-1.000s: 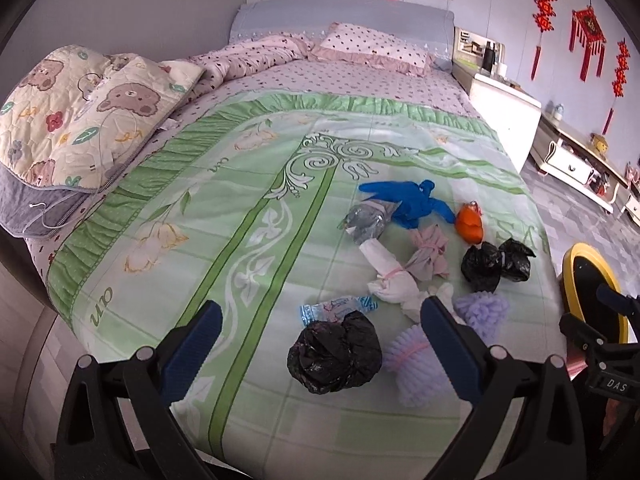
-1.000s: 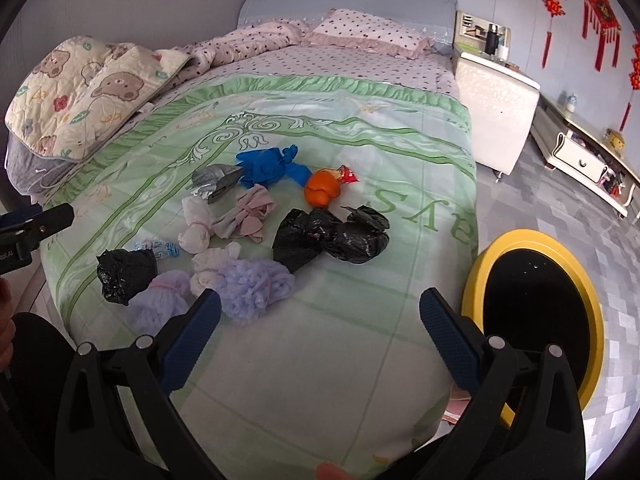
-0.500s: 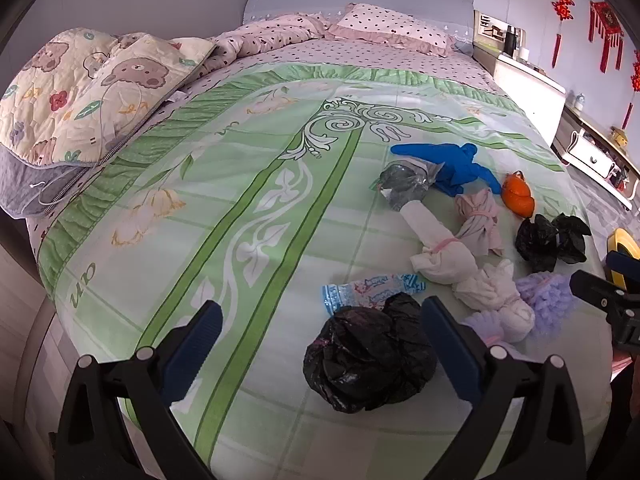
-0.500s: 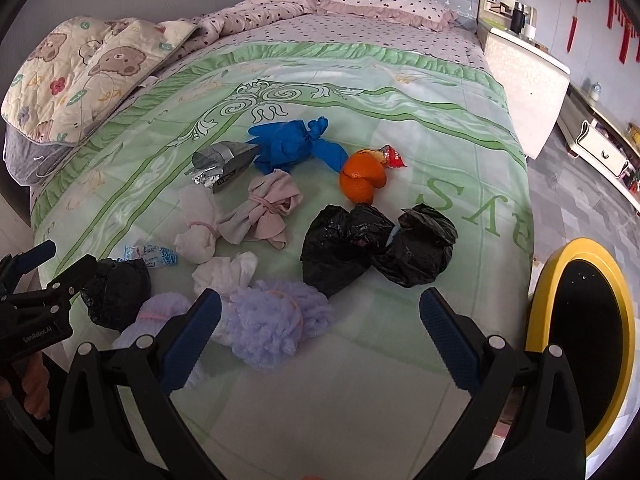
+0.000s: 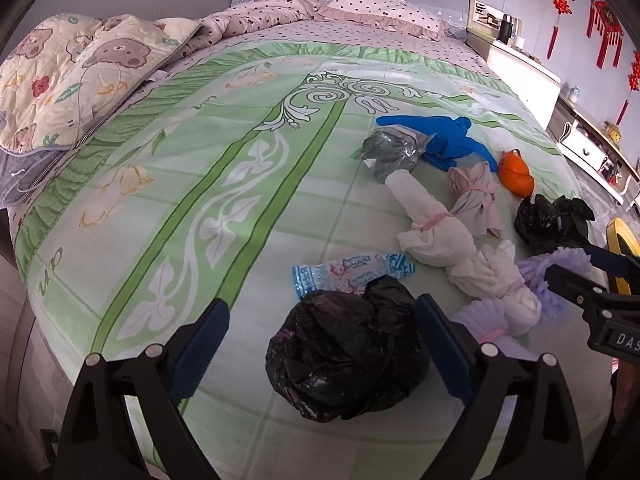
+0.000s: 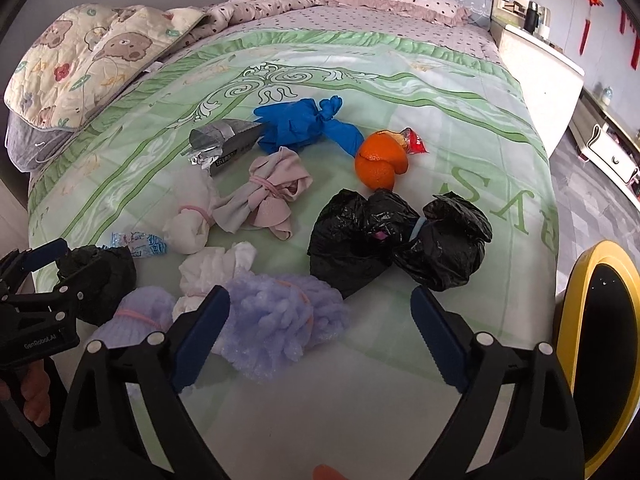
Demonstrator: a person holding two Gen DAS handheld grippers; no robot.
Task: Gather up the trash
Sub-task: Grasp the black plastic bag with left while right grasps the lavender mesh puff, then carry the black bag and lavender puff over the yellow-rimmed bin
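Trash lies on the green bedspread (image 5: 180, 152). My left gripper (image 5: 322, 334) is open, its blue fingers on either side of a small black bag (image 5: 348, 350), which also shows in the right wrist view (image 6: 100, 276). My right gripper (image 6: 320, 324) is open just above a lilac foam bundle (image 6: 276, 320). A double black bag (image 6: 396, 240), an orange peel (image 6: 378, 162), a blue glove (image 6: 300, 124), a silver wrapper (image 6: 222, 142), pink and white cloth bundles (image 6: 264, 196) and a blue-white wrapper (image 5: 352, 270) lie around.
A yellow-rimmed black bin (image 6: 604, 344) stands on the floor at the bed's right corner. A folded bear quilt (image 5: 68, 76) lies on the bed's left side, pillows (image 5: 384, 12) at the head. A white nightstand (image 5: 520, 68) stands beyond.
Both grippers have moved forward and down toward the trash. The left one now has the small black bag between its open fingers; the right one has closed in on the lilac bundle.
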